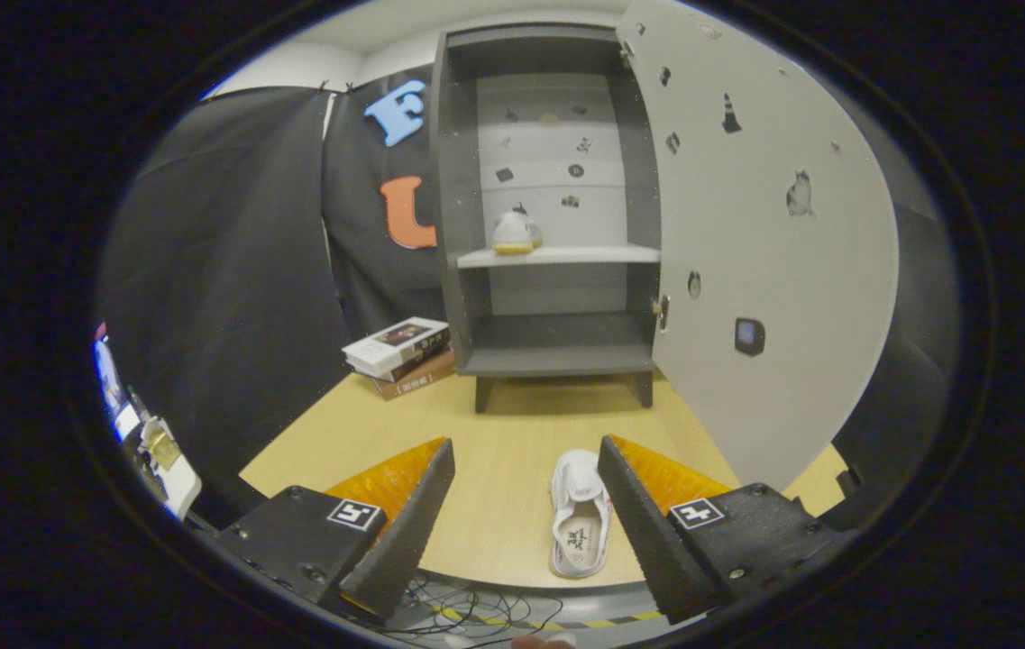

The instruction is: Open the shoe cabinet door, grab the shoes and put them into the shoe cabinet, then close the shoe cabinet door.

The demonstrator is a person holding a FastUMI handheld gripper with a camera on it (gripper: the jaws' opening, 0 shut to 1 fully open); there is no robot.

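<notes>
Seeing the cabinet (pixel 557 234) well beyond the fingers, its door (pixel 773 252) swung wide so I can load it; one shoe (pixel 514 232) sits on its shelf (pixel 566 256). Gripper (pixel 526 505) fingers spread open, empty. Second shoe (pixel 581 514) lies on the surface (pixel 503 469) between them, beside the right finger, long axis toward the cabinet, opening up.

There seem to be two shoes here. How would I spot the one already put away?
Start at the grey shoe cabinet with its door swung open. On its middle shelf sits a white shoe. The other shoe lies on the table between the open gripper's fingers.
</notes>
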